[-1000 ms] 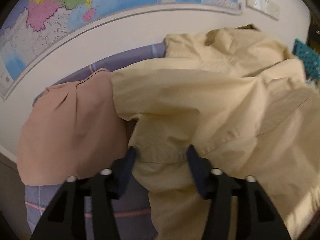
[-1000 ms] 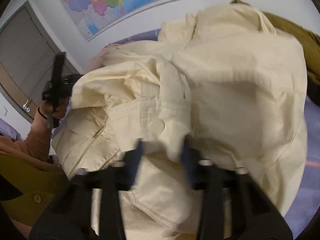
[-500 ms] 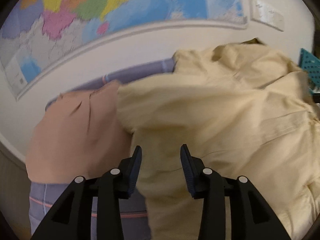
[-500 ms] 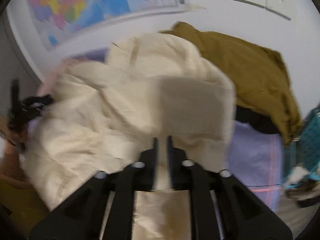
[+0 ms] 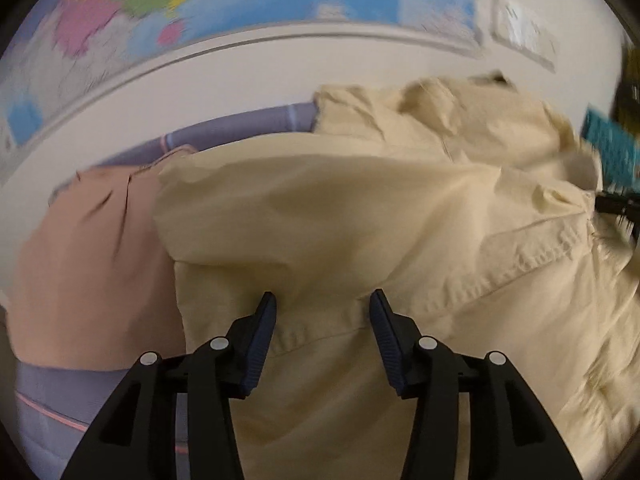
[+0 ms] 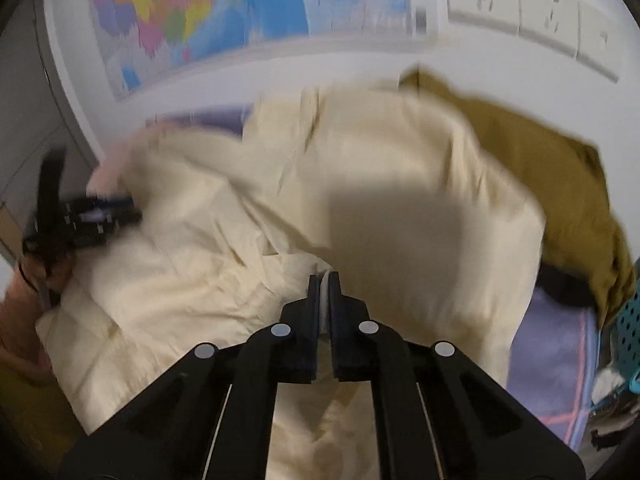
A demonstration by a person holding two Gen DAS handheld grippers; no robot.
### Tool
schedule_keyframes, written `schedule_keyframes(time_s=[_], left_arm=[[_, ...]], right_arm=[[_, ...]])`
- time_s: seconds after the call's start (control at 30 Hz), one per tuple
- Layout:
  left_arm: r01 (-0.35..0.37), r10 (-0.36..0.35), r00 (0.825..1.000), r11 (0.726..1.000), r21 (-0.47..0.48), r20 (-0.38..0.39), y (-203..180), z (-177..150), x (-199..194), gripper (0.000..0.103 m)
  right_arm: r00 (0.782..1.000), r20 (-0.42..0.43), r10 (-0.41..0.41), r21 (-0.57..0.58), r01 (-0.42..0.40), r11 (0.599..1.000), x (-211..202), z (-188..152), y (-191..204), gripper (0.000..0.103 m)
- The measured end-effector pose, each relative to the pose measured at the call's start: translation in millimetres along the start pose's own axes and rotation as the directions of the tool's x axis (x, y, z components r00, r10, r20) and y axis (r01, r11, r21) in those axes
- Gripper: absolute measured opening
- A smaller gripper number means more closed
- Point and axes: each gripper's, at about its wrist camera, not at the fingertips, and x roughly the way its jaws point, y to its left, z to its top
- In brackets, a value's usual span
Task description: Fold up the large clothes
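Observation:
A large cream shirt [image 5: 360,216] lies crumpled over a lilac cloth-covered surface [image 5: 240,128]. My left gripper [image 5: 323,304] is open, its fingers astride a stitched hem of the shirt, nothing pinched. In the right wrist view the same cream shirt [image 6: 360,184] spreads wide, and my right gripper [image 6: 325,280] is shut on a fold of it near the middle. The left gripper [image 6: 84,216] also shows at the shirt's left edge in that view.
A pink garment [image 5: 88,248] lies left of the shirt. An olive-brown garment [image 6: 540,168] lies at the right, against the wall. A teal perforated basket [image 6: 628,328] stands at the far right. A map [image 6: 240,12] and wall sockets [image 6: 532,8] hang behind.
My right gripper closed on a fold of the shirt and pulled back, bringing the olive garment into view. My left gripper narrowed, then reopened, and now straddles a stitched hem of the shirt.

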Motion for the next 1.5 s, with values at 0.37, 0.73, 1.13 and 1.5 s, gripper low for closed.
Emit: schedule_keyframes(time_s=[0.37, 0.73, 1.13, 1.5], left_arm=[[-0.127, 0.128, 0.991, 0.99, 0.068, -0.023, -4.6, -2.8, 9.5, 0.049], [-0.127, 0.133, 0.991, 0.976, 0.174, -0.023, -17.3, -10.9, -4.5, 0.055], [-0.013, 0.013, 1.0, 0.999, 0.049, 0.009, 8.5, -38.3, -61.3, 0.061], [0.016, -0.021, 0.999, 0.993, 0.117, 0.044, -20.9, -45.6, -75.2, 0.065]], right_arm=[[0.997, -0.033, -0.065, 0.029, 0.066, 0.997, 22.8, 0.7, -7.8, 0.029], [0.992, -0.122, -0.024, -0.072, 0.015, 0.997, 64.3, 0.4, 22.1, 0.026], [0.997, 0.013, 0.077, 0.048, -0.077, 0.996, -24.9, -25.3, 8.7, 0.049], [0.994, -0.043, 0.097, 0.053, -0.094, 0.994, -16.9, -51.8, 27.8, 0.055]])
